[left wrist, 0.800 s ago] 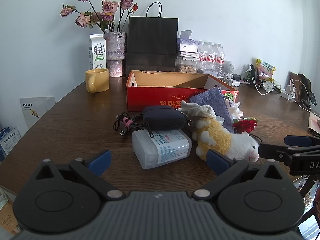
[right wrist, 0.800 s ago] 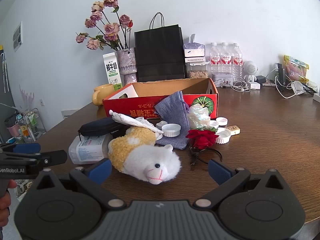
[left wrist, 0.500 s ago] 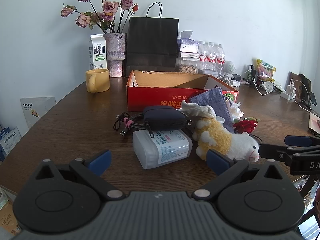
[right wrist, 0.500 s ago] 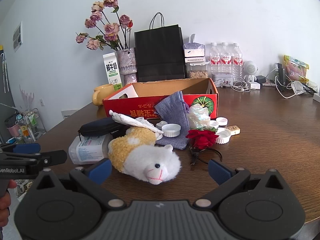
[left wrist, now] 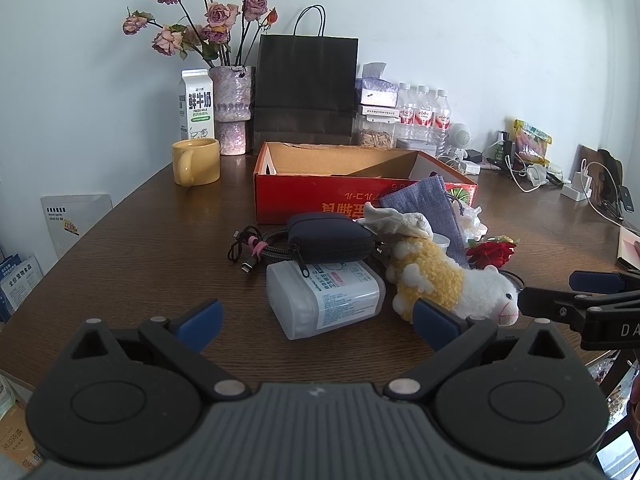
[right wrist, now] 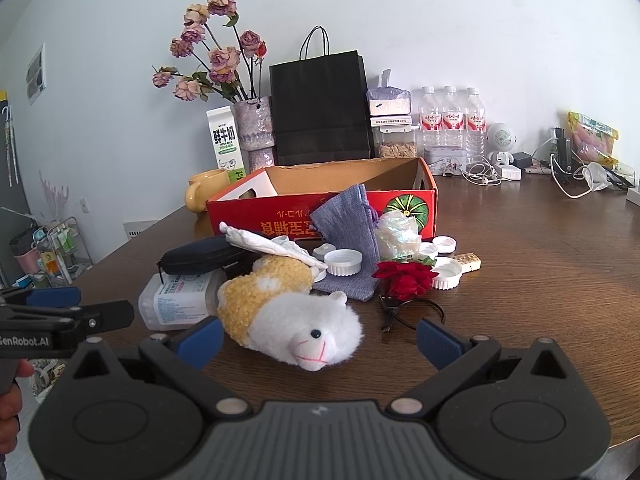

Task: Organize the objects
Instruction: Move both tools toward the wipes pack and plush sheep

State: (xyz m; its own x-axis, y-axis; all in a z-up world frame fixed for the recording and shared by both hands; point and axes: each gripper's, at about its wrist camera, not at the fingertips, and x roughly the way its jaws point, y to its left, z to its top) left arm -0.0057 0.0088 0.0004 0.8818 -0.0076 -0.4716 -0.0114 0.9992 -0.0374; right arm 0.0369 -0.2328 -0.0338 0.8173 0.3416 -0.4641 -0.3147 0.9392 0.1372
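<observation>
Wooden table (left wrist: 140, 248): plush sheep (right wrist: 288, 312) ahead of both released, empty jaws.

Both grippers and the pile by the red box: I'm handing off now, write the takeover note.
Left gripper: open, empty, short of the wipes pack.
Right gripper: open, empty, facing the plush sheep.
Red cardboard box: no items visible inside.
Heaped on the table before it: black zip pouch, coiled cable, purple drawstring bag, red rose, white caps.
Done: nothing sorted by the look of it.
Left: every item, probably into the box.
</observation>
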